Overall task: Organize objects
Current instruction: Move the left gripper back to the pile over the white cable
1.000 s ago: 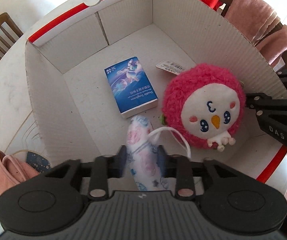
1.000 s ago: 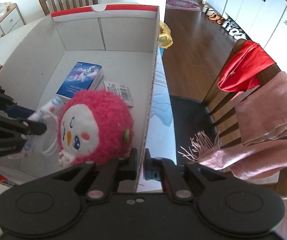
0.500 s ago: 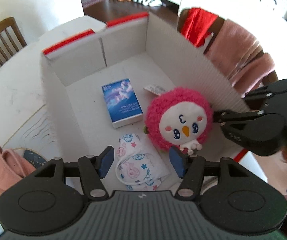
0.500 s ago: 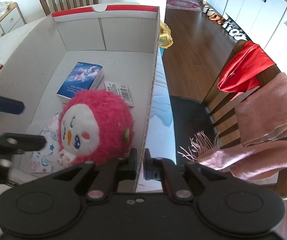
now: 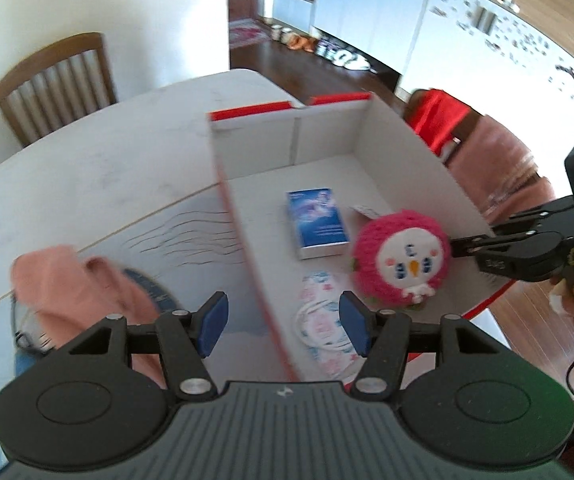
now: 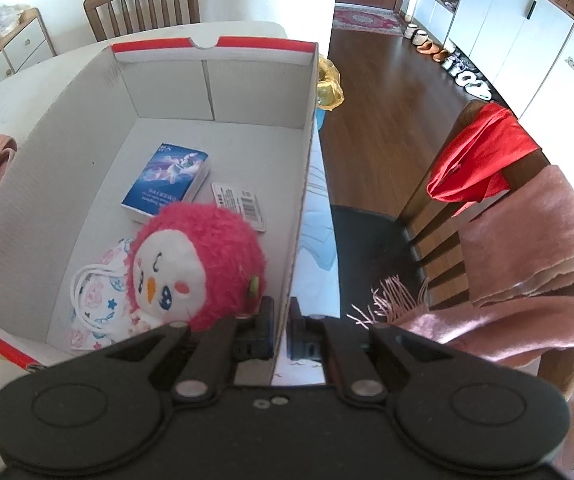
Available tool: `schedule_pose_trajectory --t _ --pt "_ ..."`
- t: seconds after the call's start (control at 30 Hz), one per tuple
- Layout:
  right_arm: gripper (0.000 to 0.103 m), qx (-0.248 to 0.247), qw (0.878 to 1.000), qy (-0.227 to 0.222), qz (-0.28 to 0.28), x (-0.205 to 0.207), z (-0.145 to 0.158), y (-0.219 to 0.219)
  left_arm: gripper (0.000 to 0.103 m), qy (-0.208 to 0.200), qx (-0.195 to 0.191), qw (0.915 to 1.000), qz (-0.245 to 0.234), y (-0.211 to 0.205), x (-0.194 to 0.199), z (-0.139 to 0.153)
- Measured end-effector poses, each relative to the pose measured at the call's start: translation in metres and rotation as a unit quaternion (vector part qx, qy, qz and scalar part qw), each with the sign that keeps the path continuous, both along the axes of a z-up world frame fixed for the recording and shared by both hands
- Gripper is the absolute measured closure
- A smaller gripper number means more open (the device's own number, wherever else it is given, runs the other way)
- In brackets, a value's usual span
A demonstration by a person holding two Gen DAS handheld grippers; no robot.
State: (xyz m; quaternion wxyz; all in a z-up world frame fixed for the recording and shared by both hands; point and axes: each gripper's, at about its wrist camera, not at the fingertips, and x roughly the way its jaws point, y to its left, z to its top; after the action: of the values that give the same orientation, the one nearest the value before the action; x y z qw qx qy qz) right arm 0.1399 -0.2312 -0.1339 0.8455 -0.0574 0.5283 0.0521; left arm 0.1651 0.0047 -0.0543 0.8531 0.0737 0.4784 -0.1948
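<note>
box: I am keeping the cardboard box (image 6: 99,136) on the table (image 5: 99,168) as the collecting spot; three things are lying on its floor.
right gripper (image 6: 281,330): I am pinching the box's right wall, jaws nearly pressed together on the cardboard, probably steadying the box.
left gripper (image 5: 283,322): I am hovering over the box's left wall, jaws spread wide, holding and touching nothing.
face mask (image 5: 323,324): lying flat at the near end, touching the plush toy (image 6: 197,266).
card pack (image 6: 167,182): lying flat mid-box, apart from the mask.
pink cloth (image 5: 75,288): sitting outside the box on the table; I am judging it the next thing to pick.
</note>
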Motion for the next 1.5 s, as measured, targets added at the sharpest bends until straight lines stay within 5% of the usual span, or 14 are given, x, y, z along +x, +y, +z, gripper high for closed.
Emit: schedule_pose_trajectory --t 0.47,0.77,1.0,1.17,1.33,1.5 --pt "0.099 -0.002 1.000 0.005 -0.003 0.003 0.003 -0.001 0.018 0.011 -0.009 0.9906 0.136 0.128 -0.032 -0.011" --pt "0.099 0.000 1.000 0.000 -0.008 0.005 0.007 -0.002 0.005 0.065 -0.035 0.9812 0.178 0.143 -0.052 -0.053" --pt "0.099 -0.004 1.000 0.001 -0.006 0.005 0.005 -0.001 0.005 0.110 -0.035 0.9743 0.194 0.128 -0.055 -0.094" --pt "0.099 -0.004 1.000 0.002 -0.006 0.005 0.004 -0.001 0.005 0.124 -0.025 0.9593 0.252 0.129 -0.048 -0.110" --pt "0.099 -0.003 1.000 0.003 -0.006 0.005 0.003 -0.001 0.007 0.110 -0.013 0.9599 0.257 0.119 -0.046 -0.112" --pt "0.099 -0.002 1.000 0.003 -0.006 0.006 0.002 -0.002 0.038 0.108 0.001 0.9551 0.276 0.119 -0.042 -0.118"
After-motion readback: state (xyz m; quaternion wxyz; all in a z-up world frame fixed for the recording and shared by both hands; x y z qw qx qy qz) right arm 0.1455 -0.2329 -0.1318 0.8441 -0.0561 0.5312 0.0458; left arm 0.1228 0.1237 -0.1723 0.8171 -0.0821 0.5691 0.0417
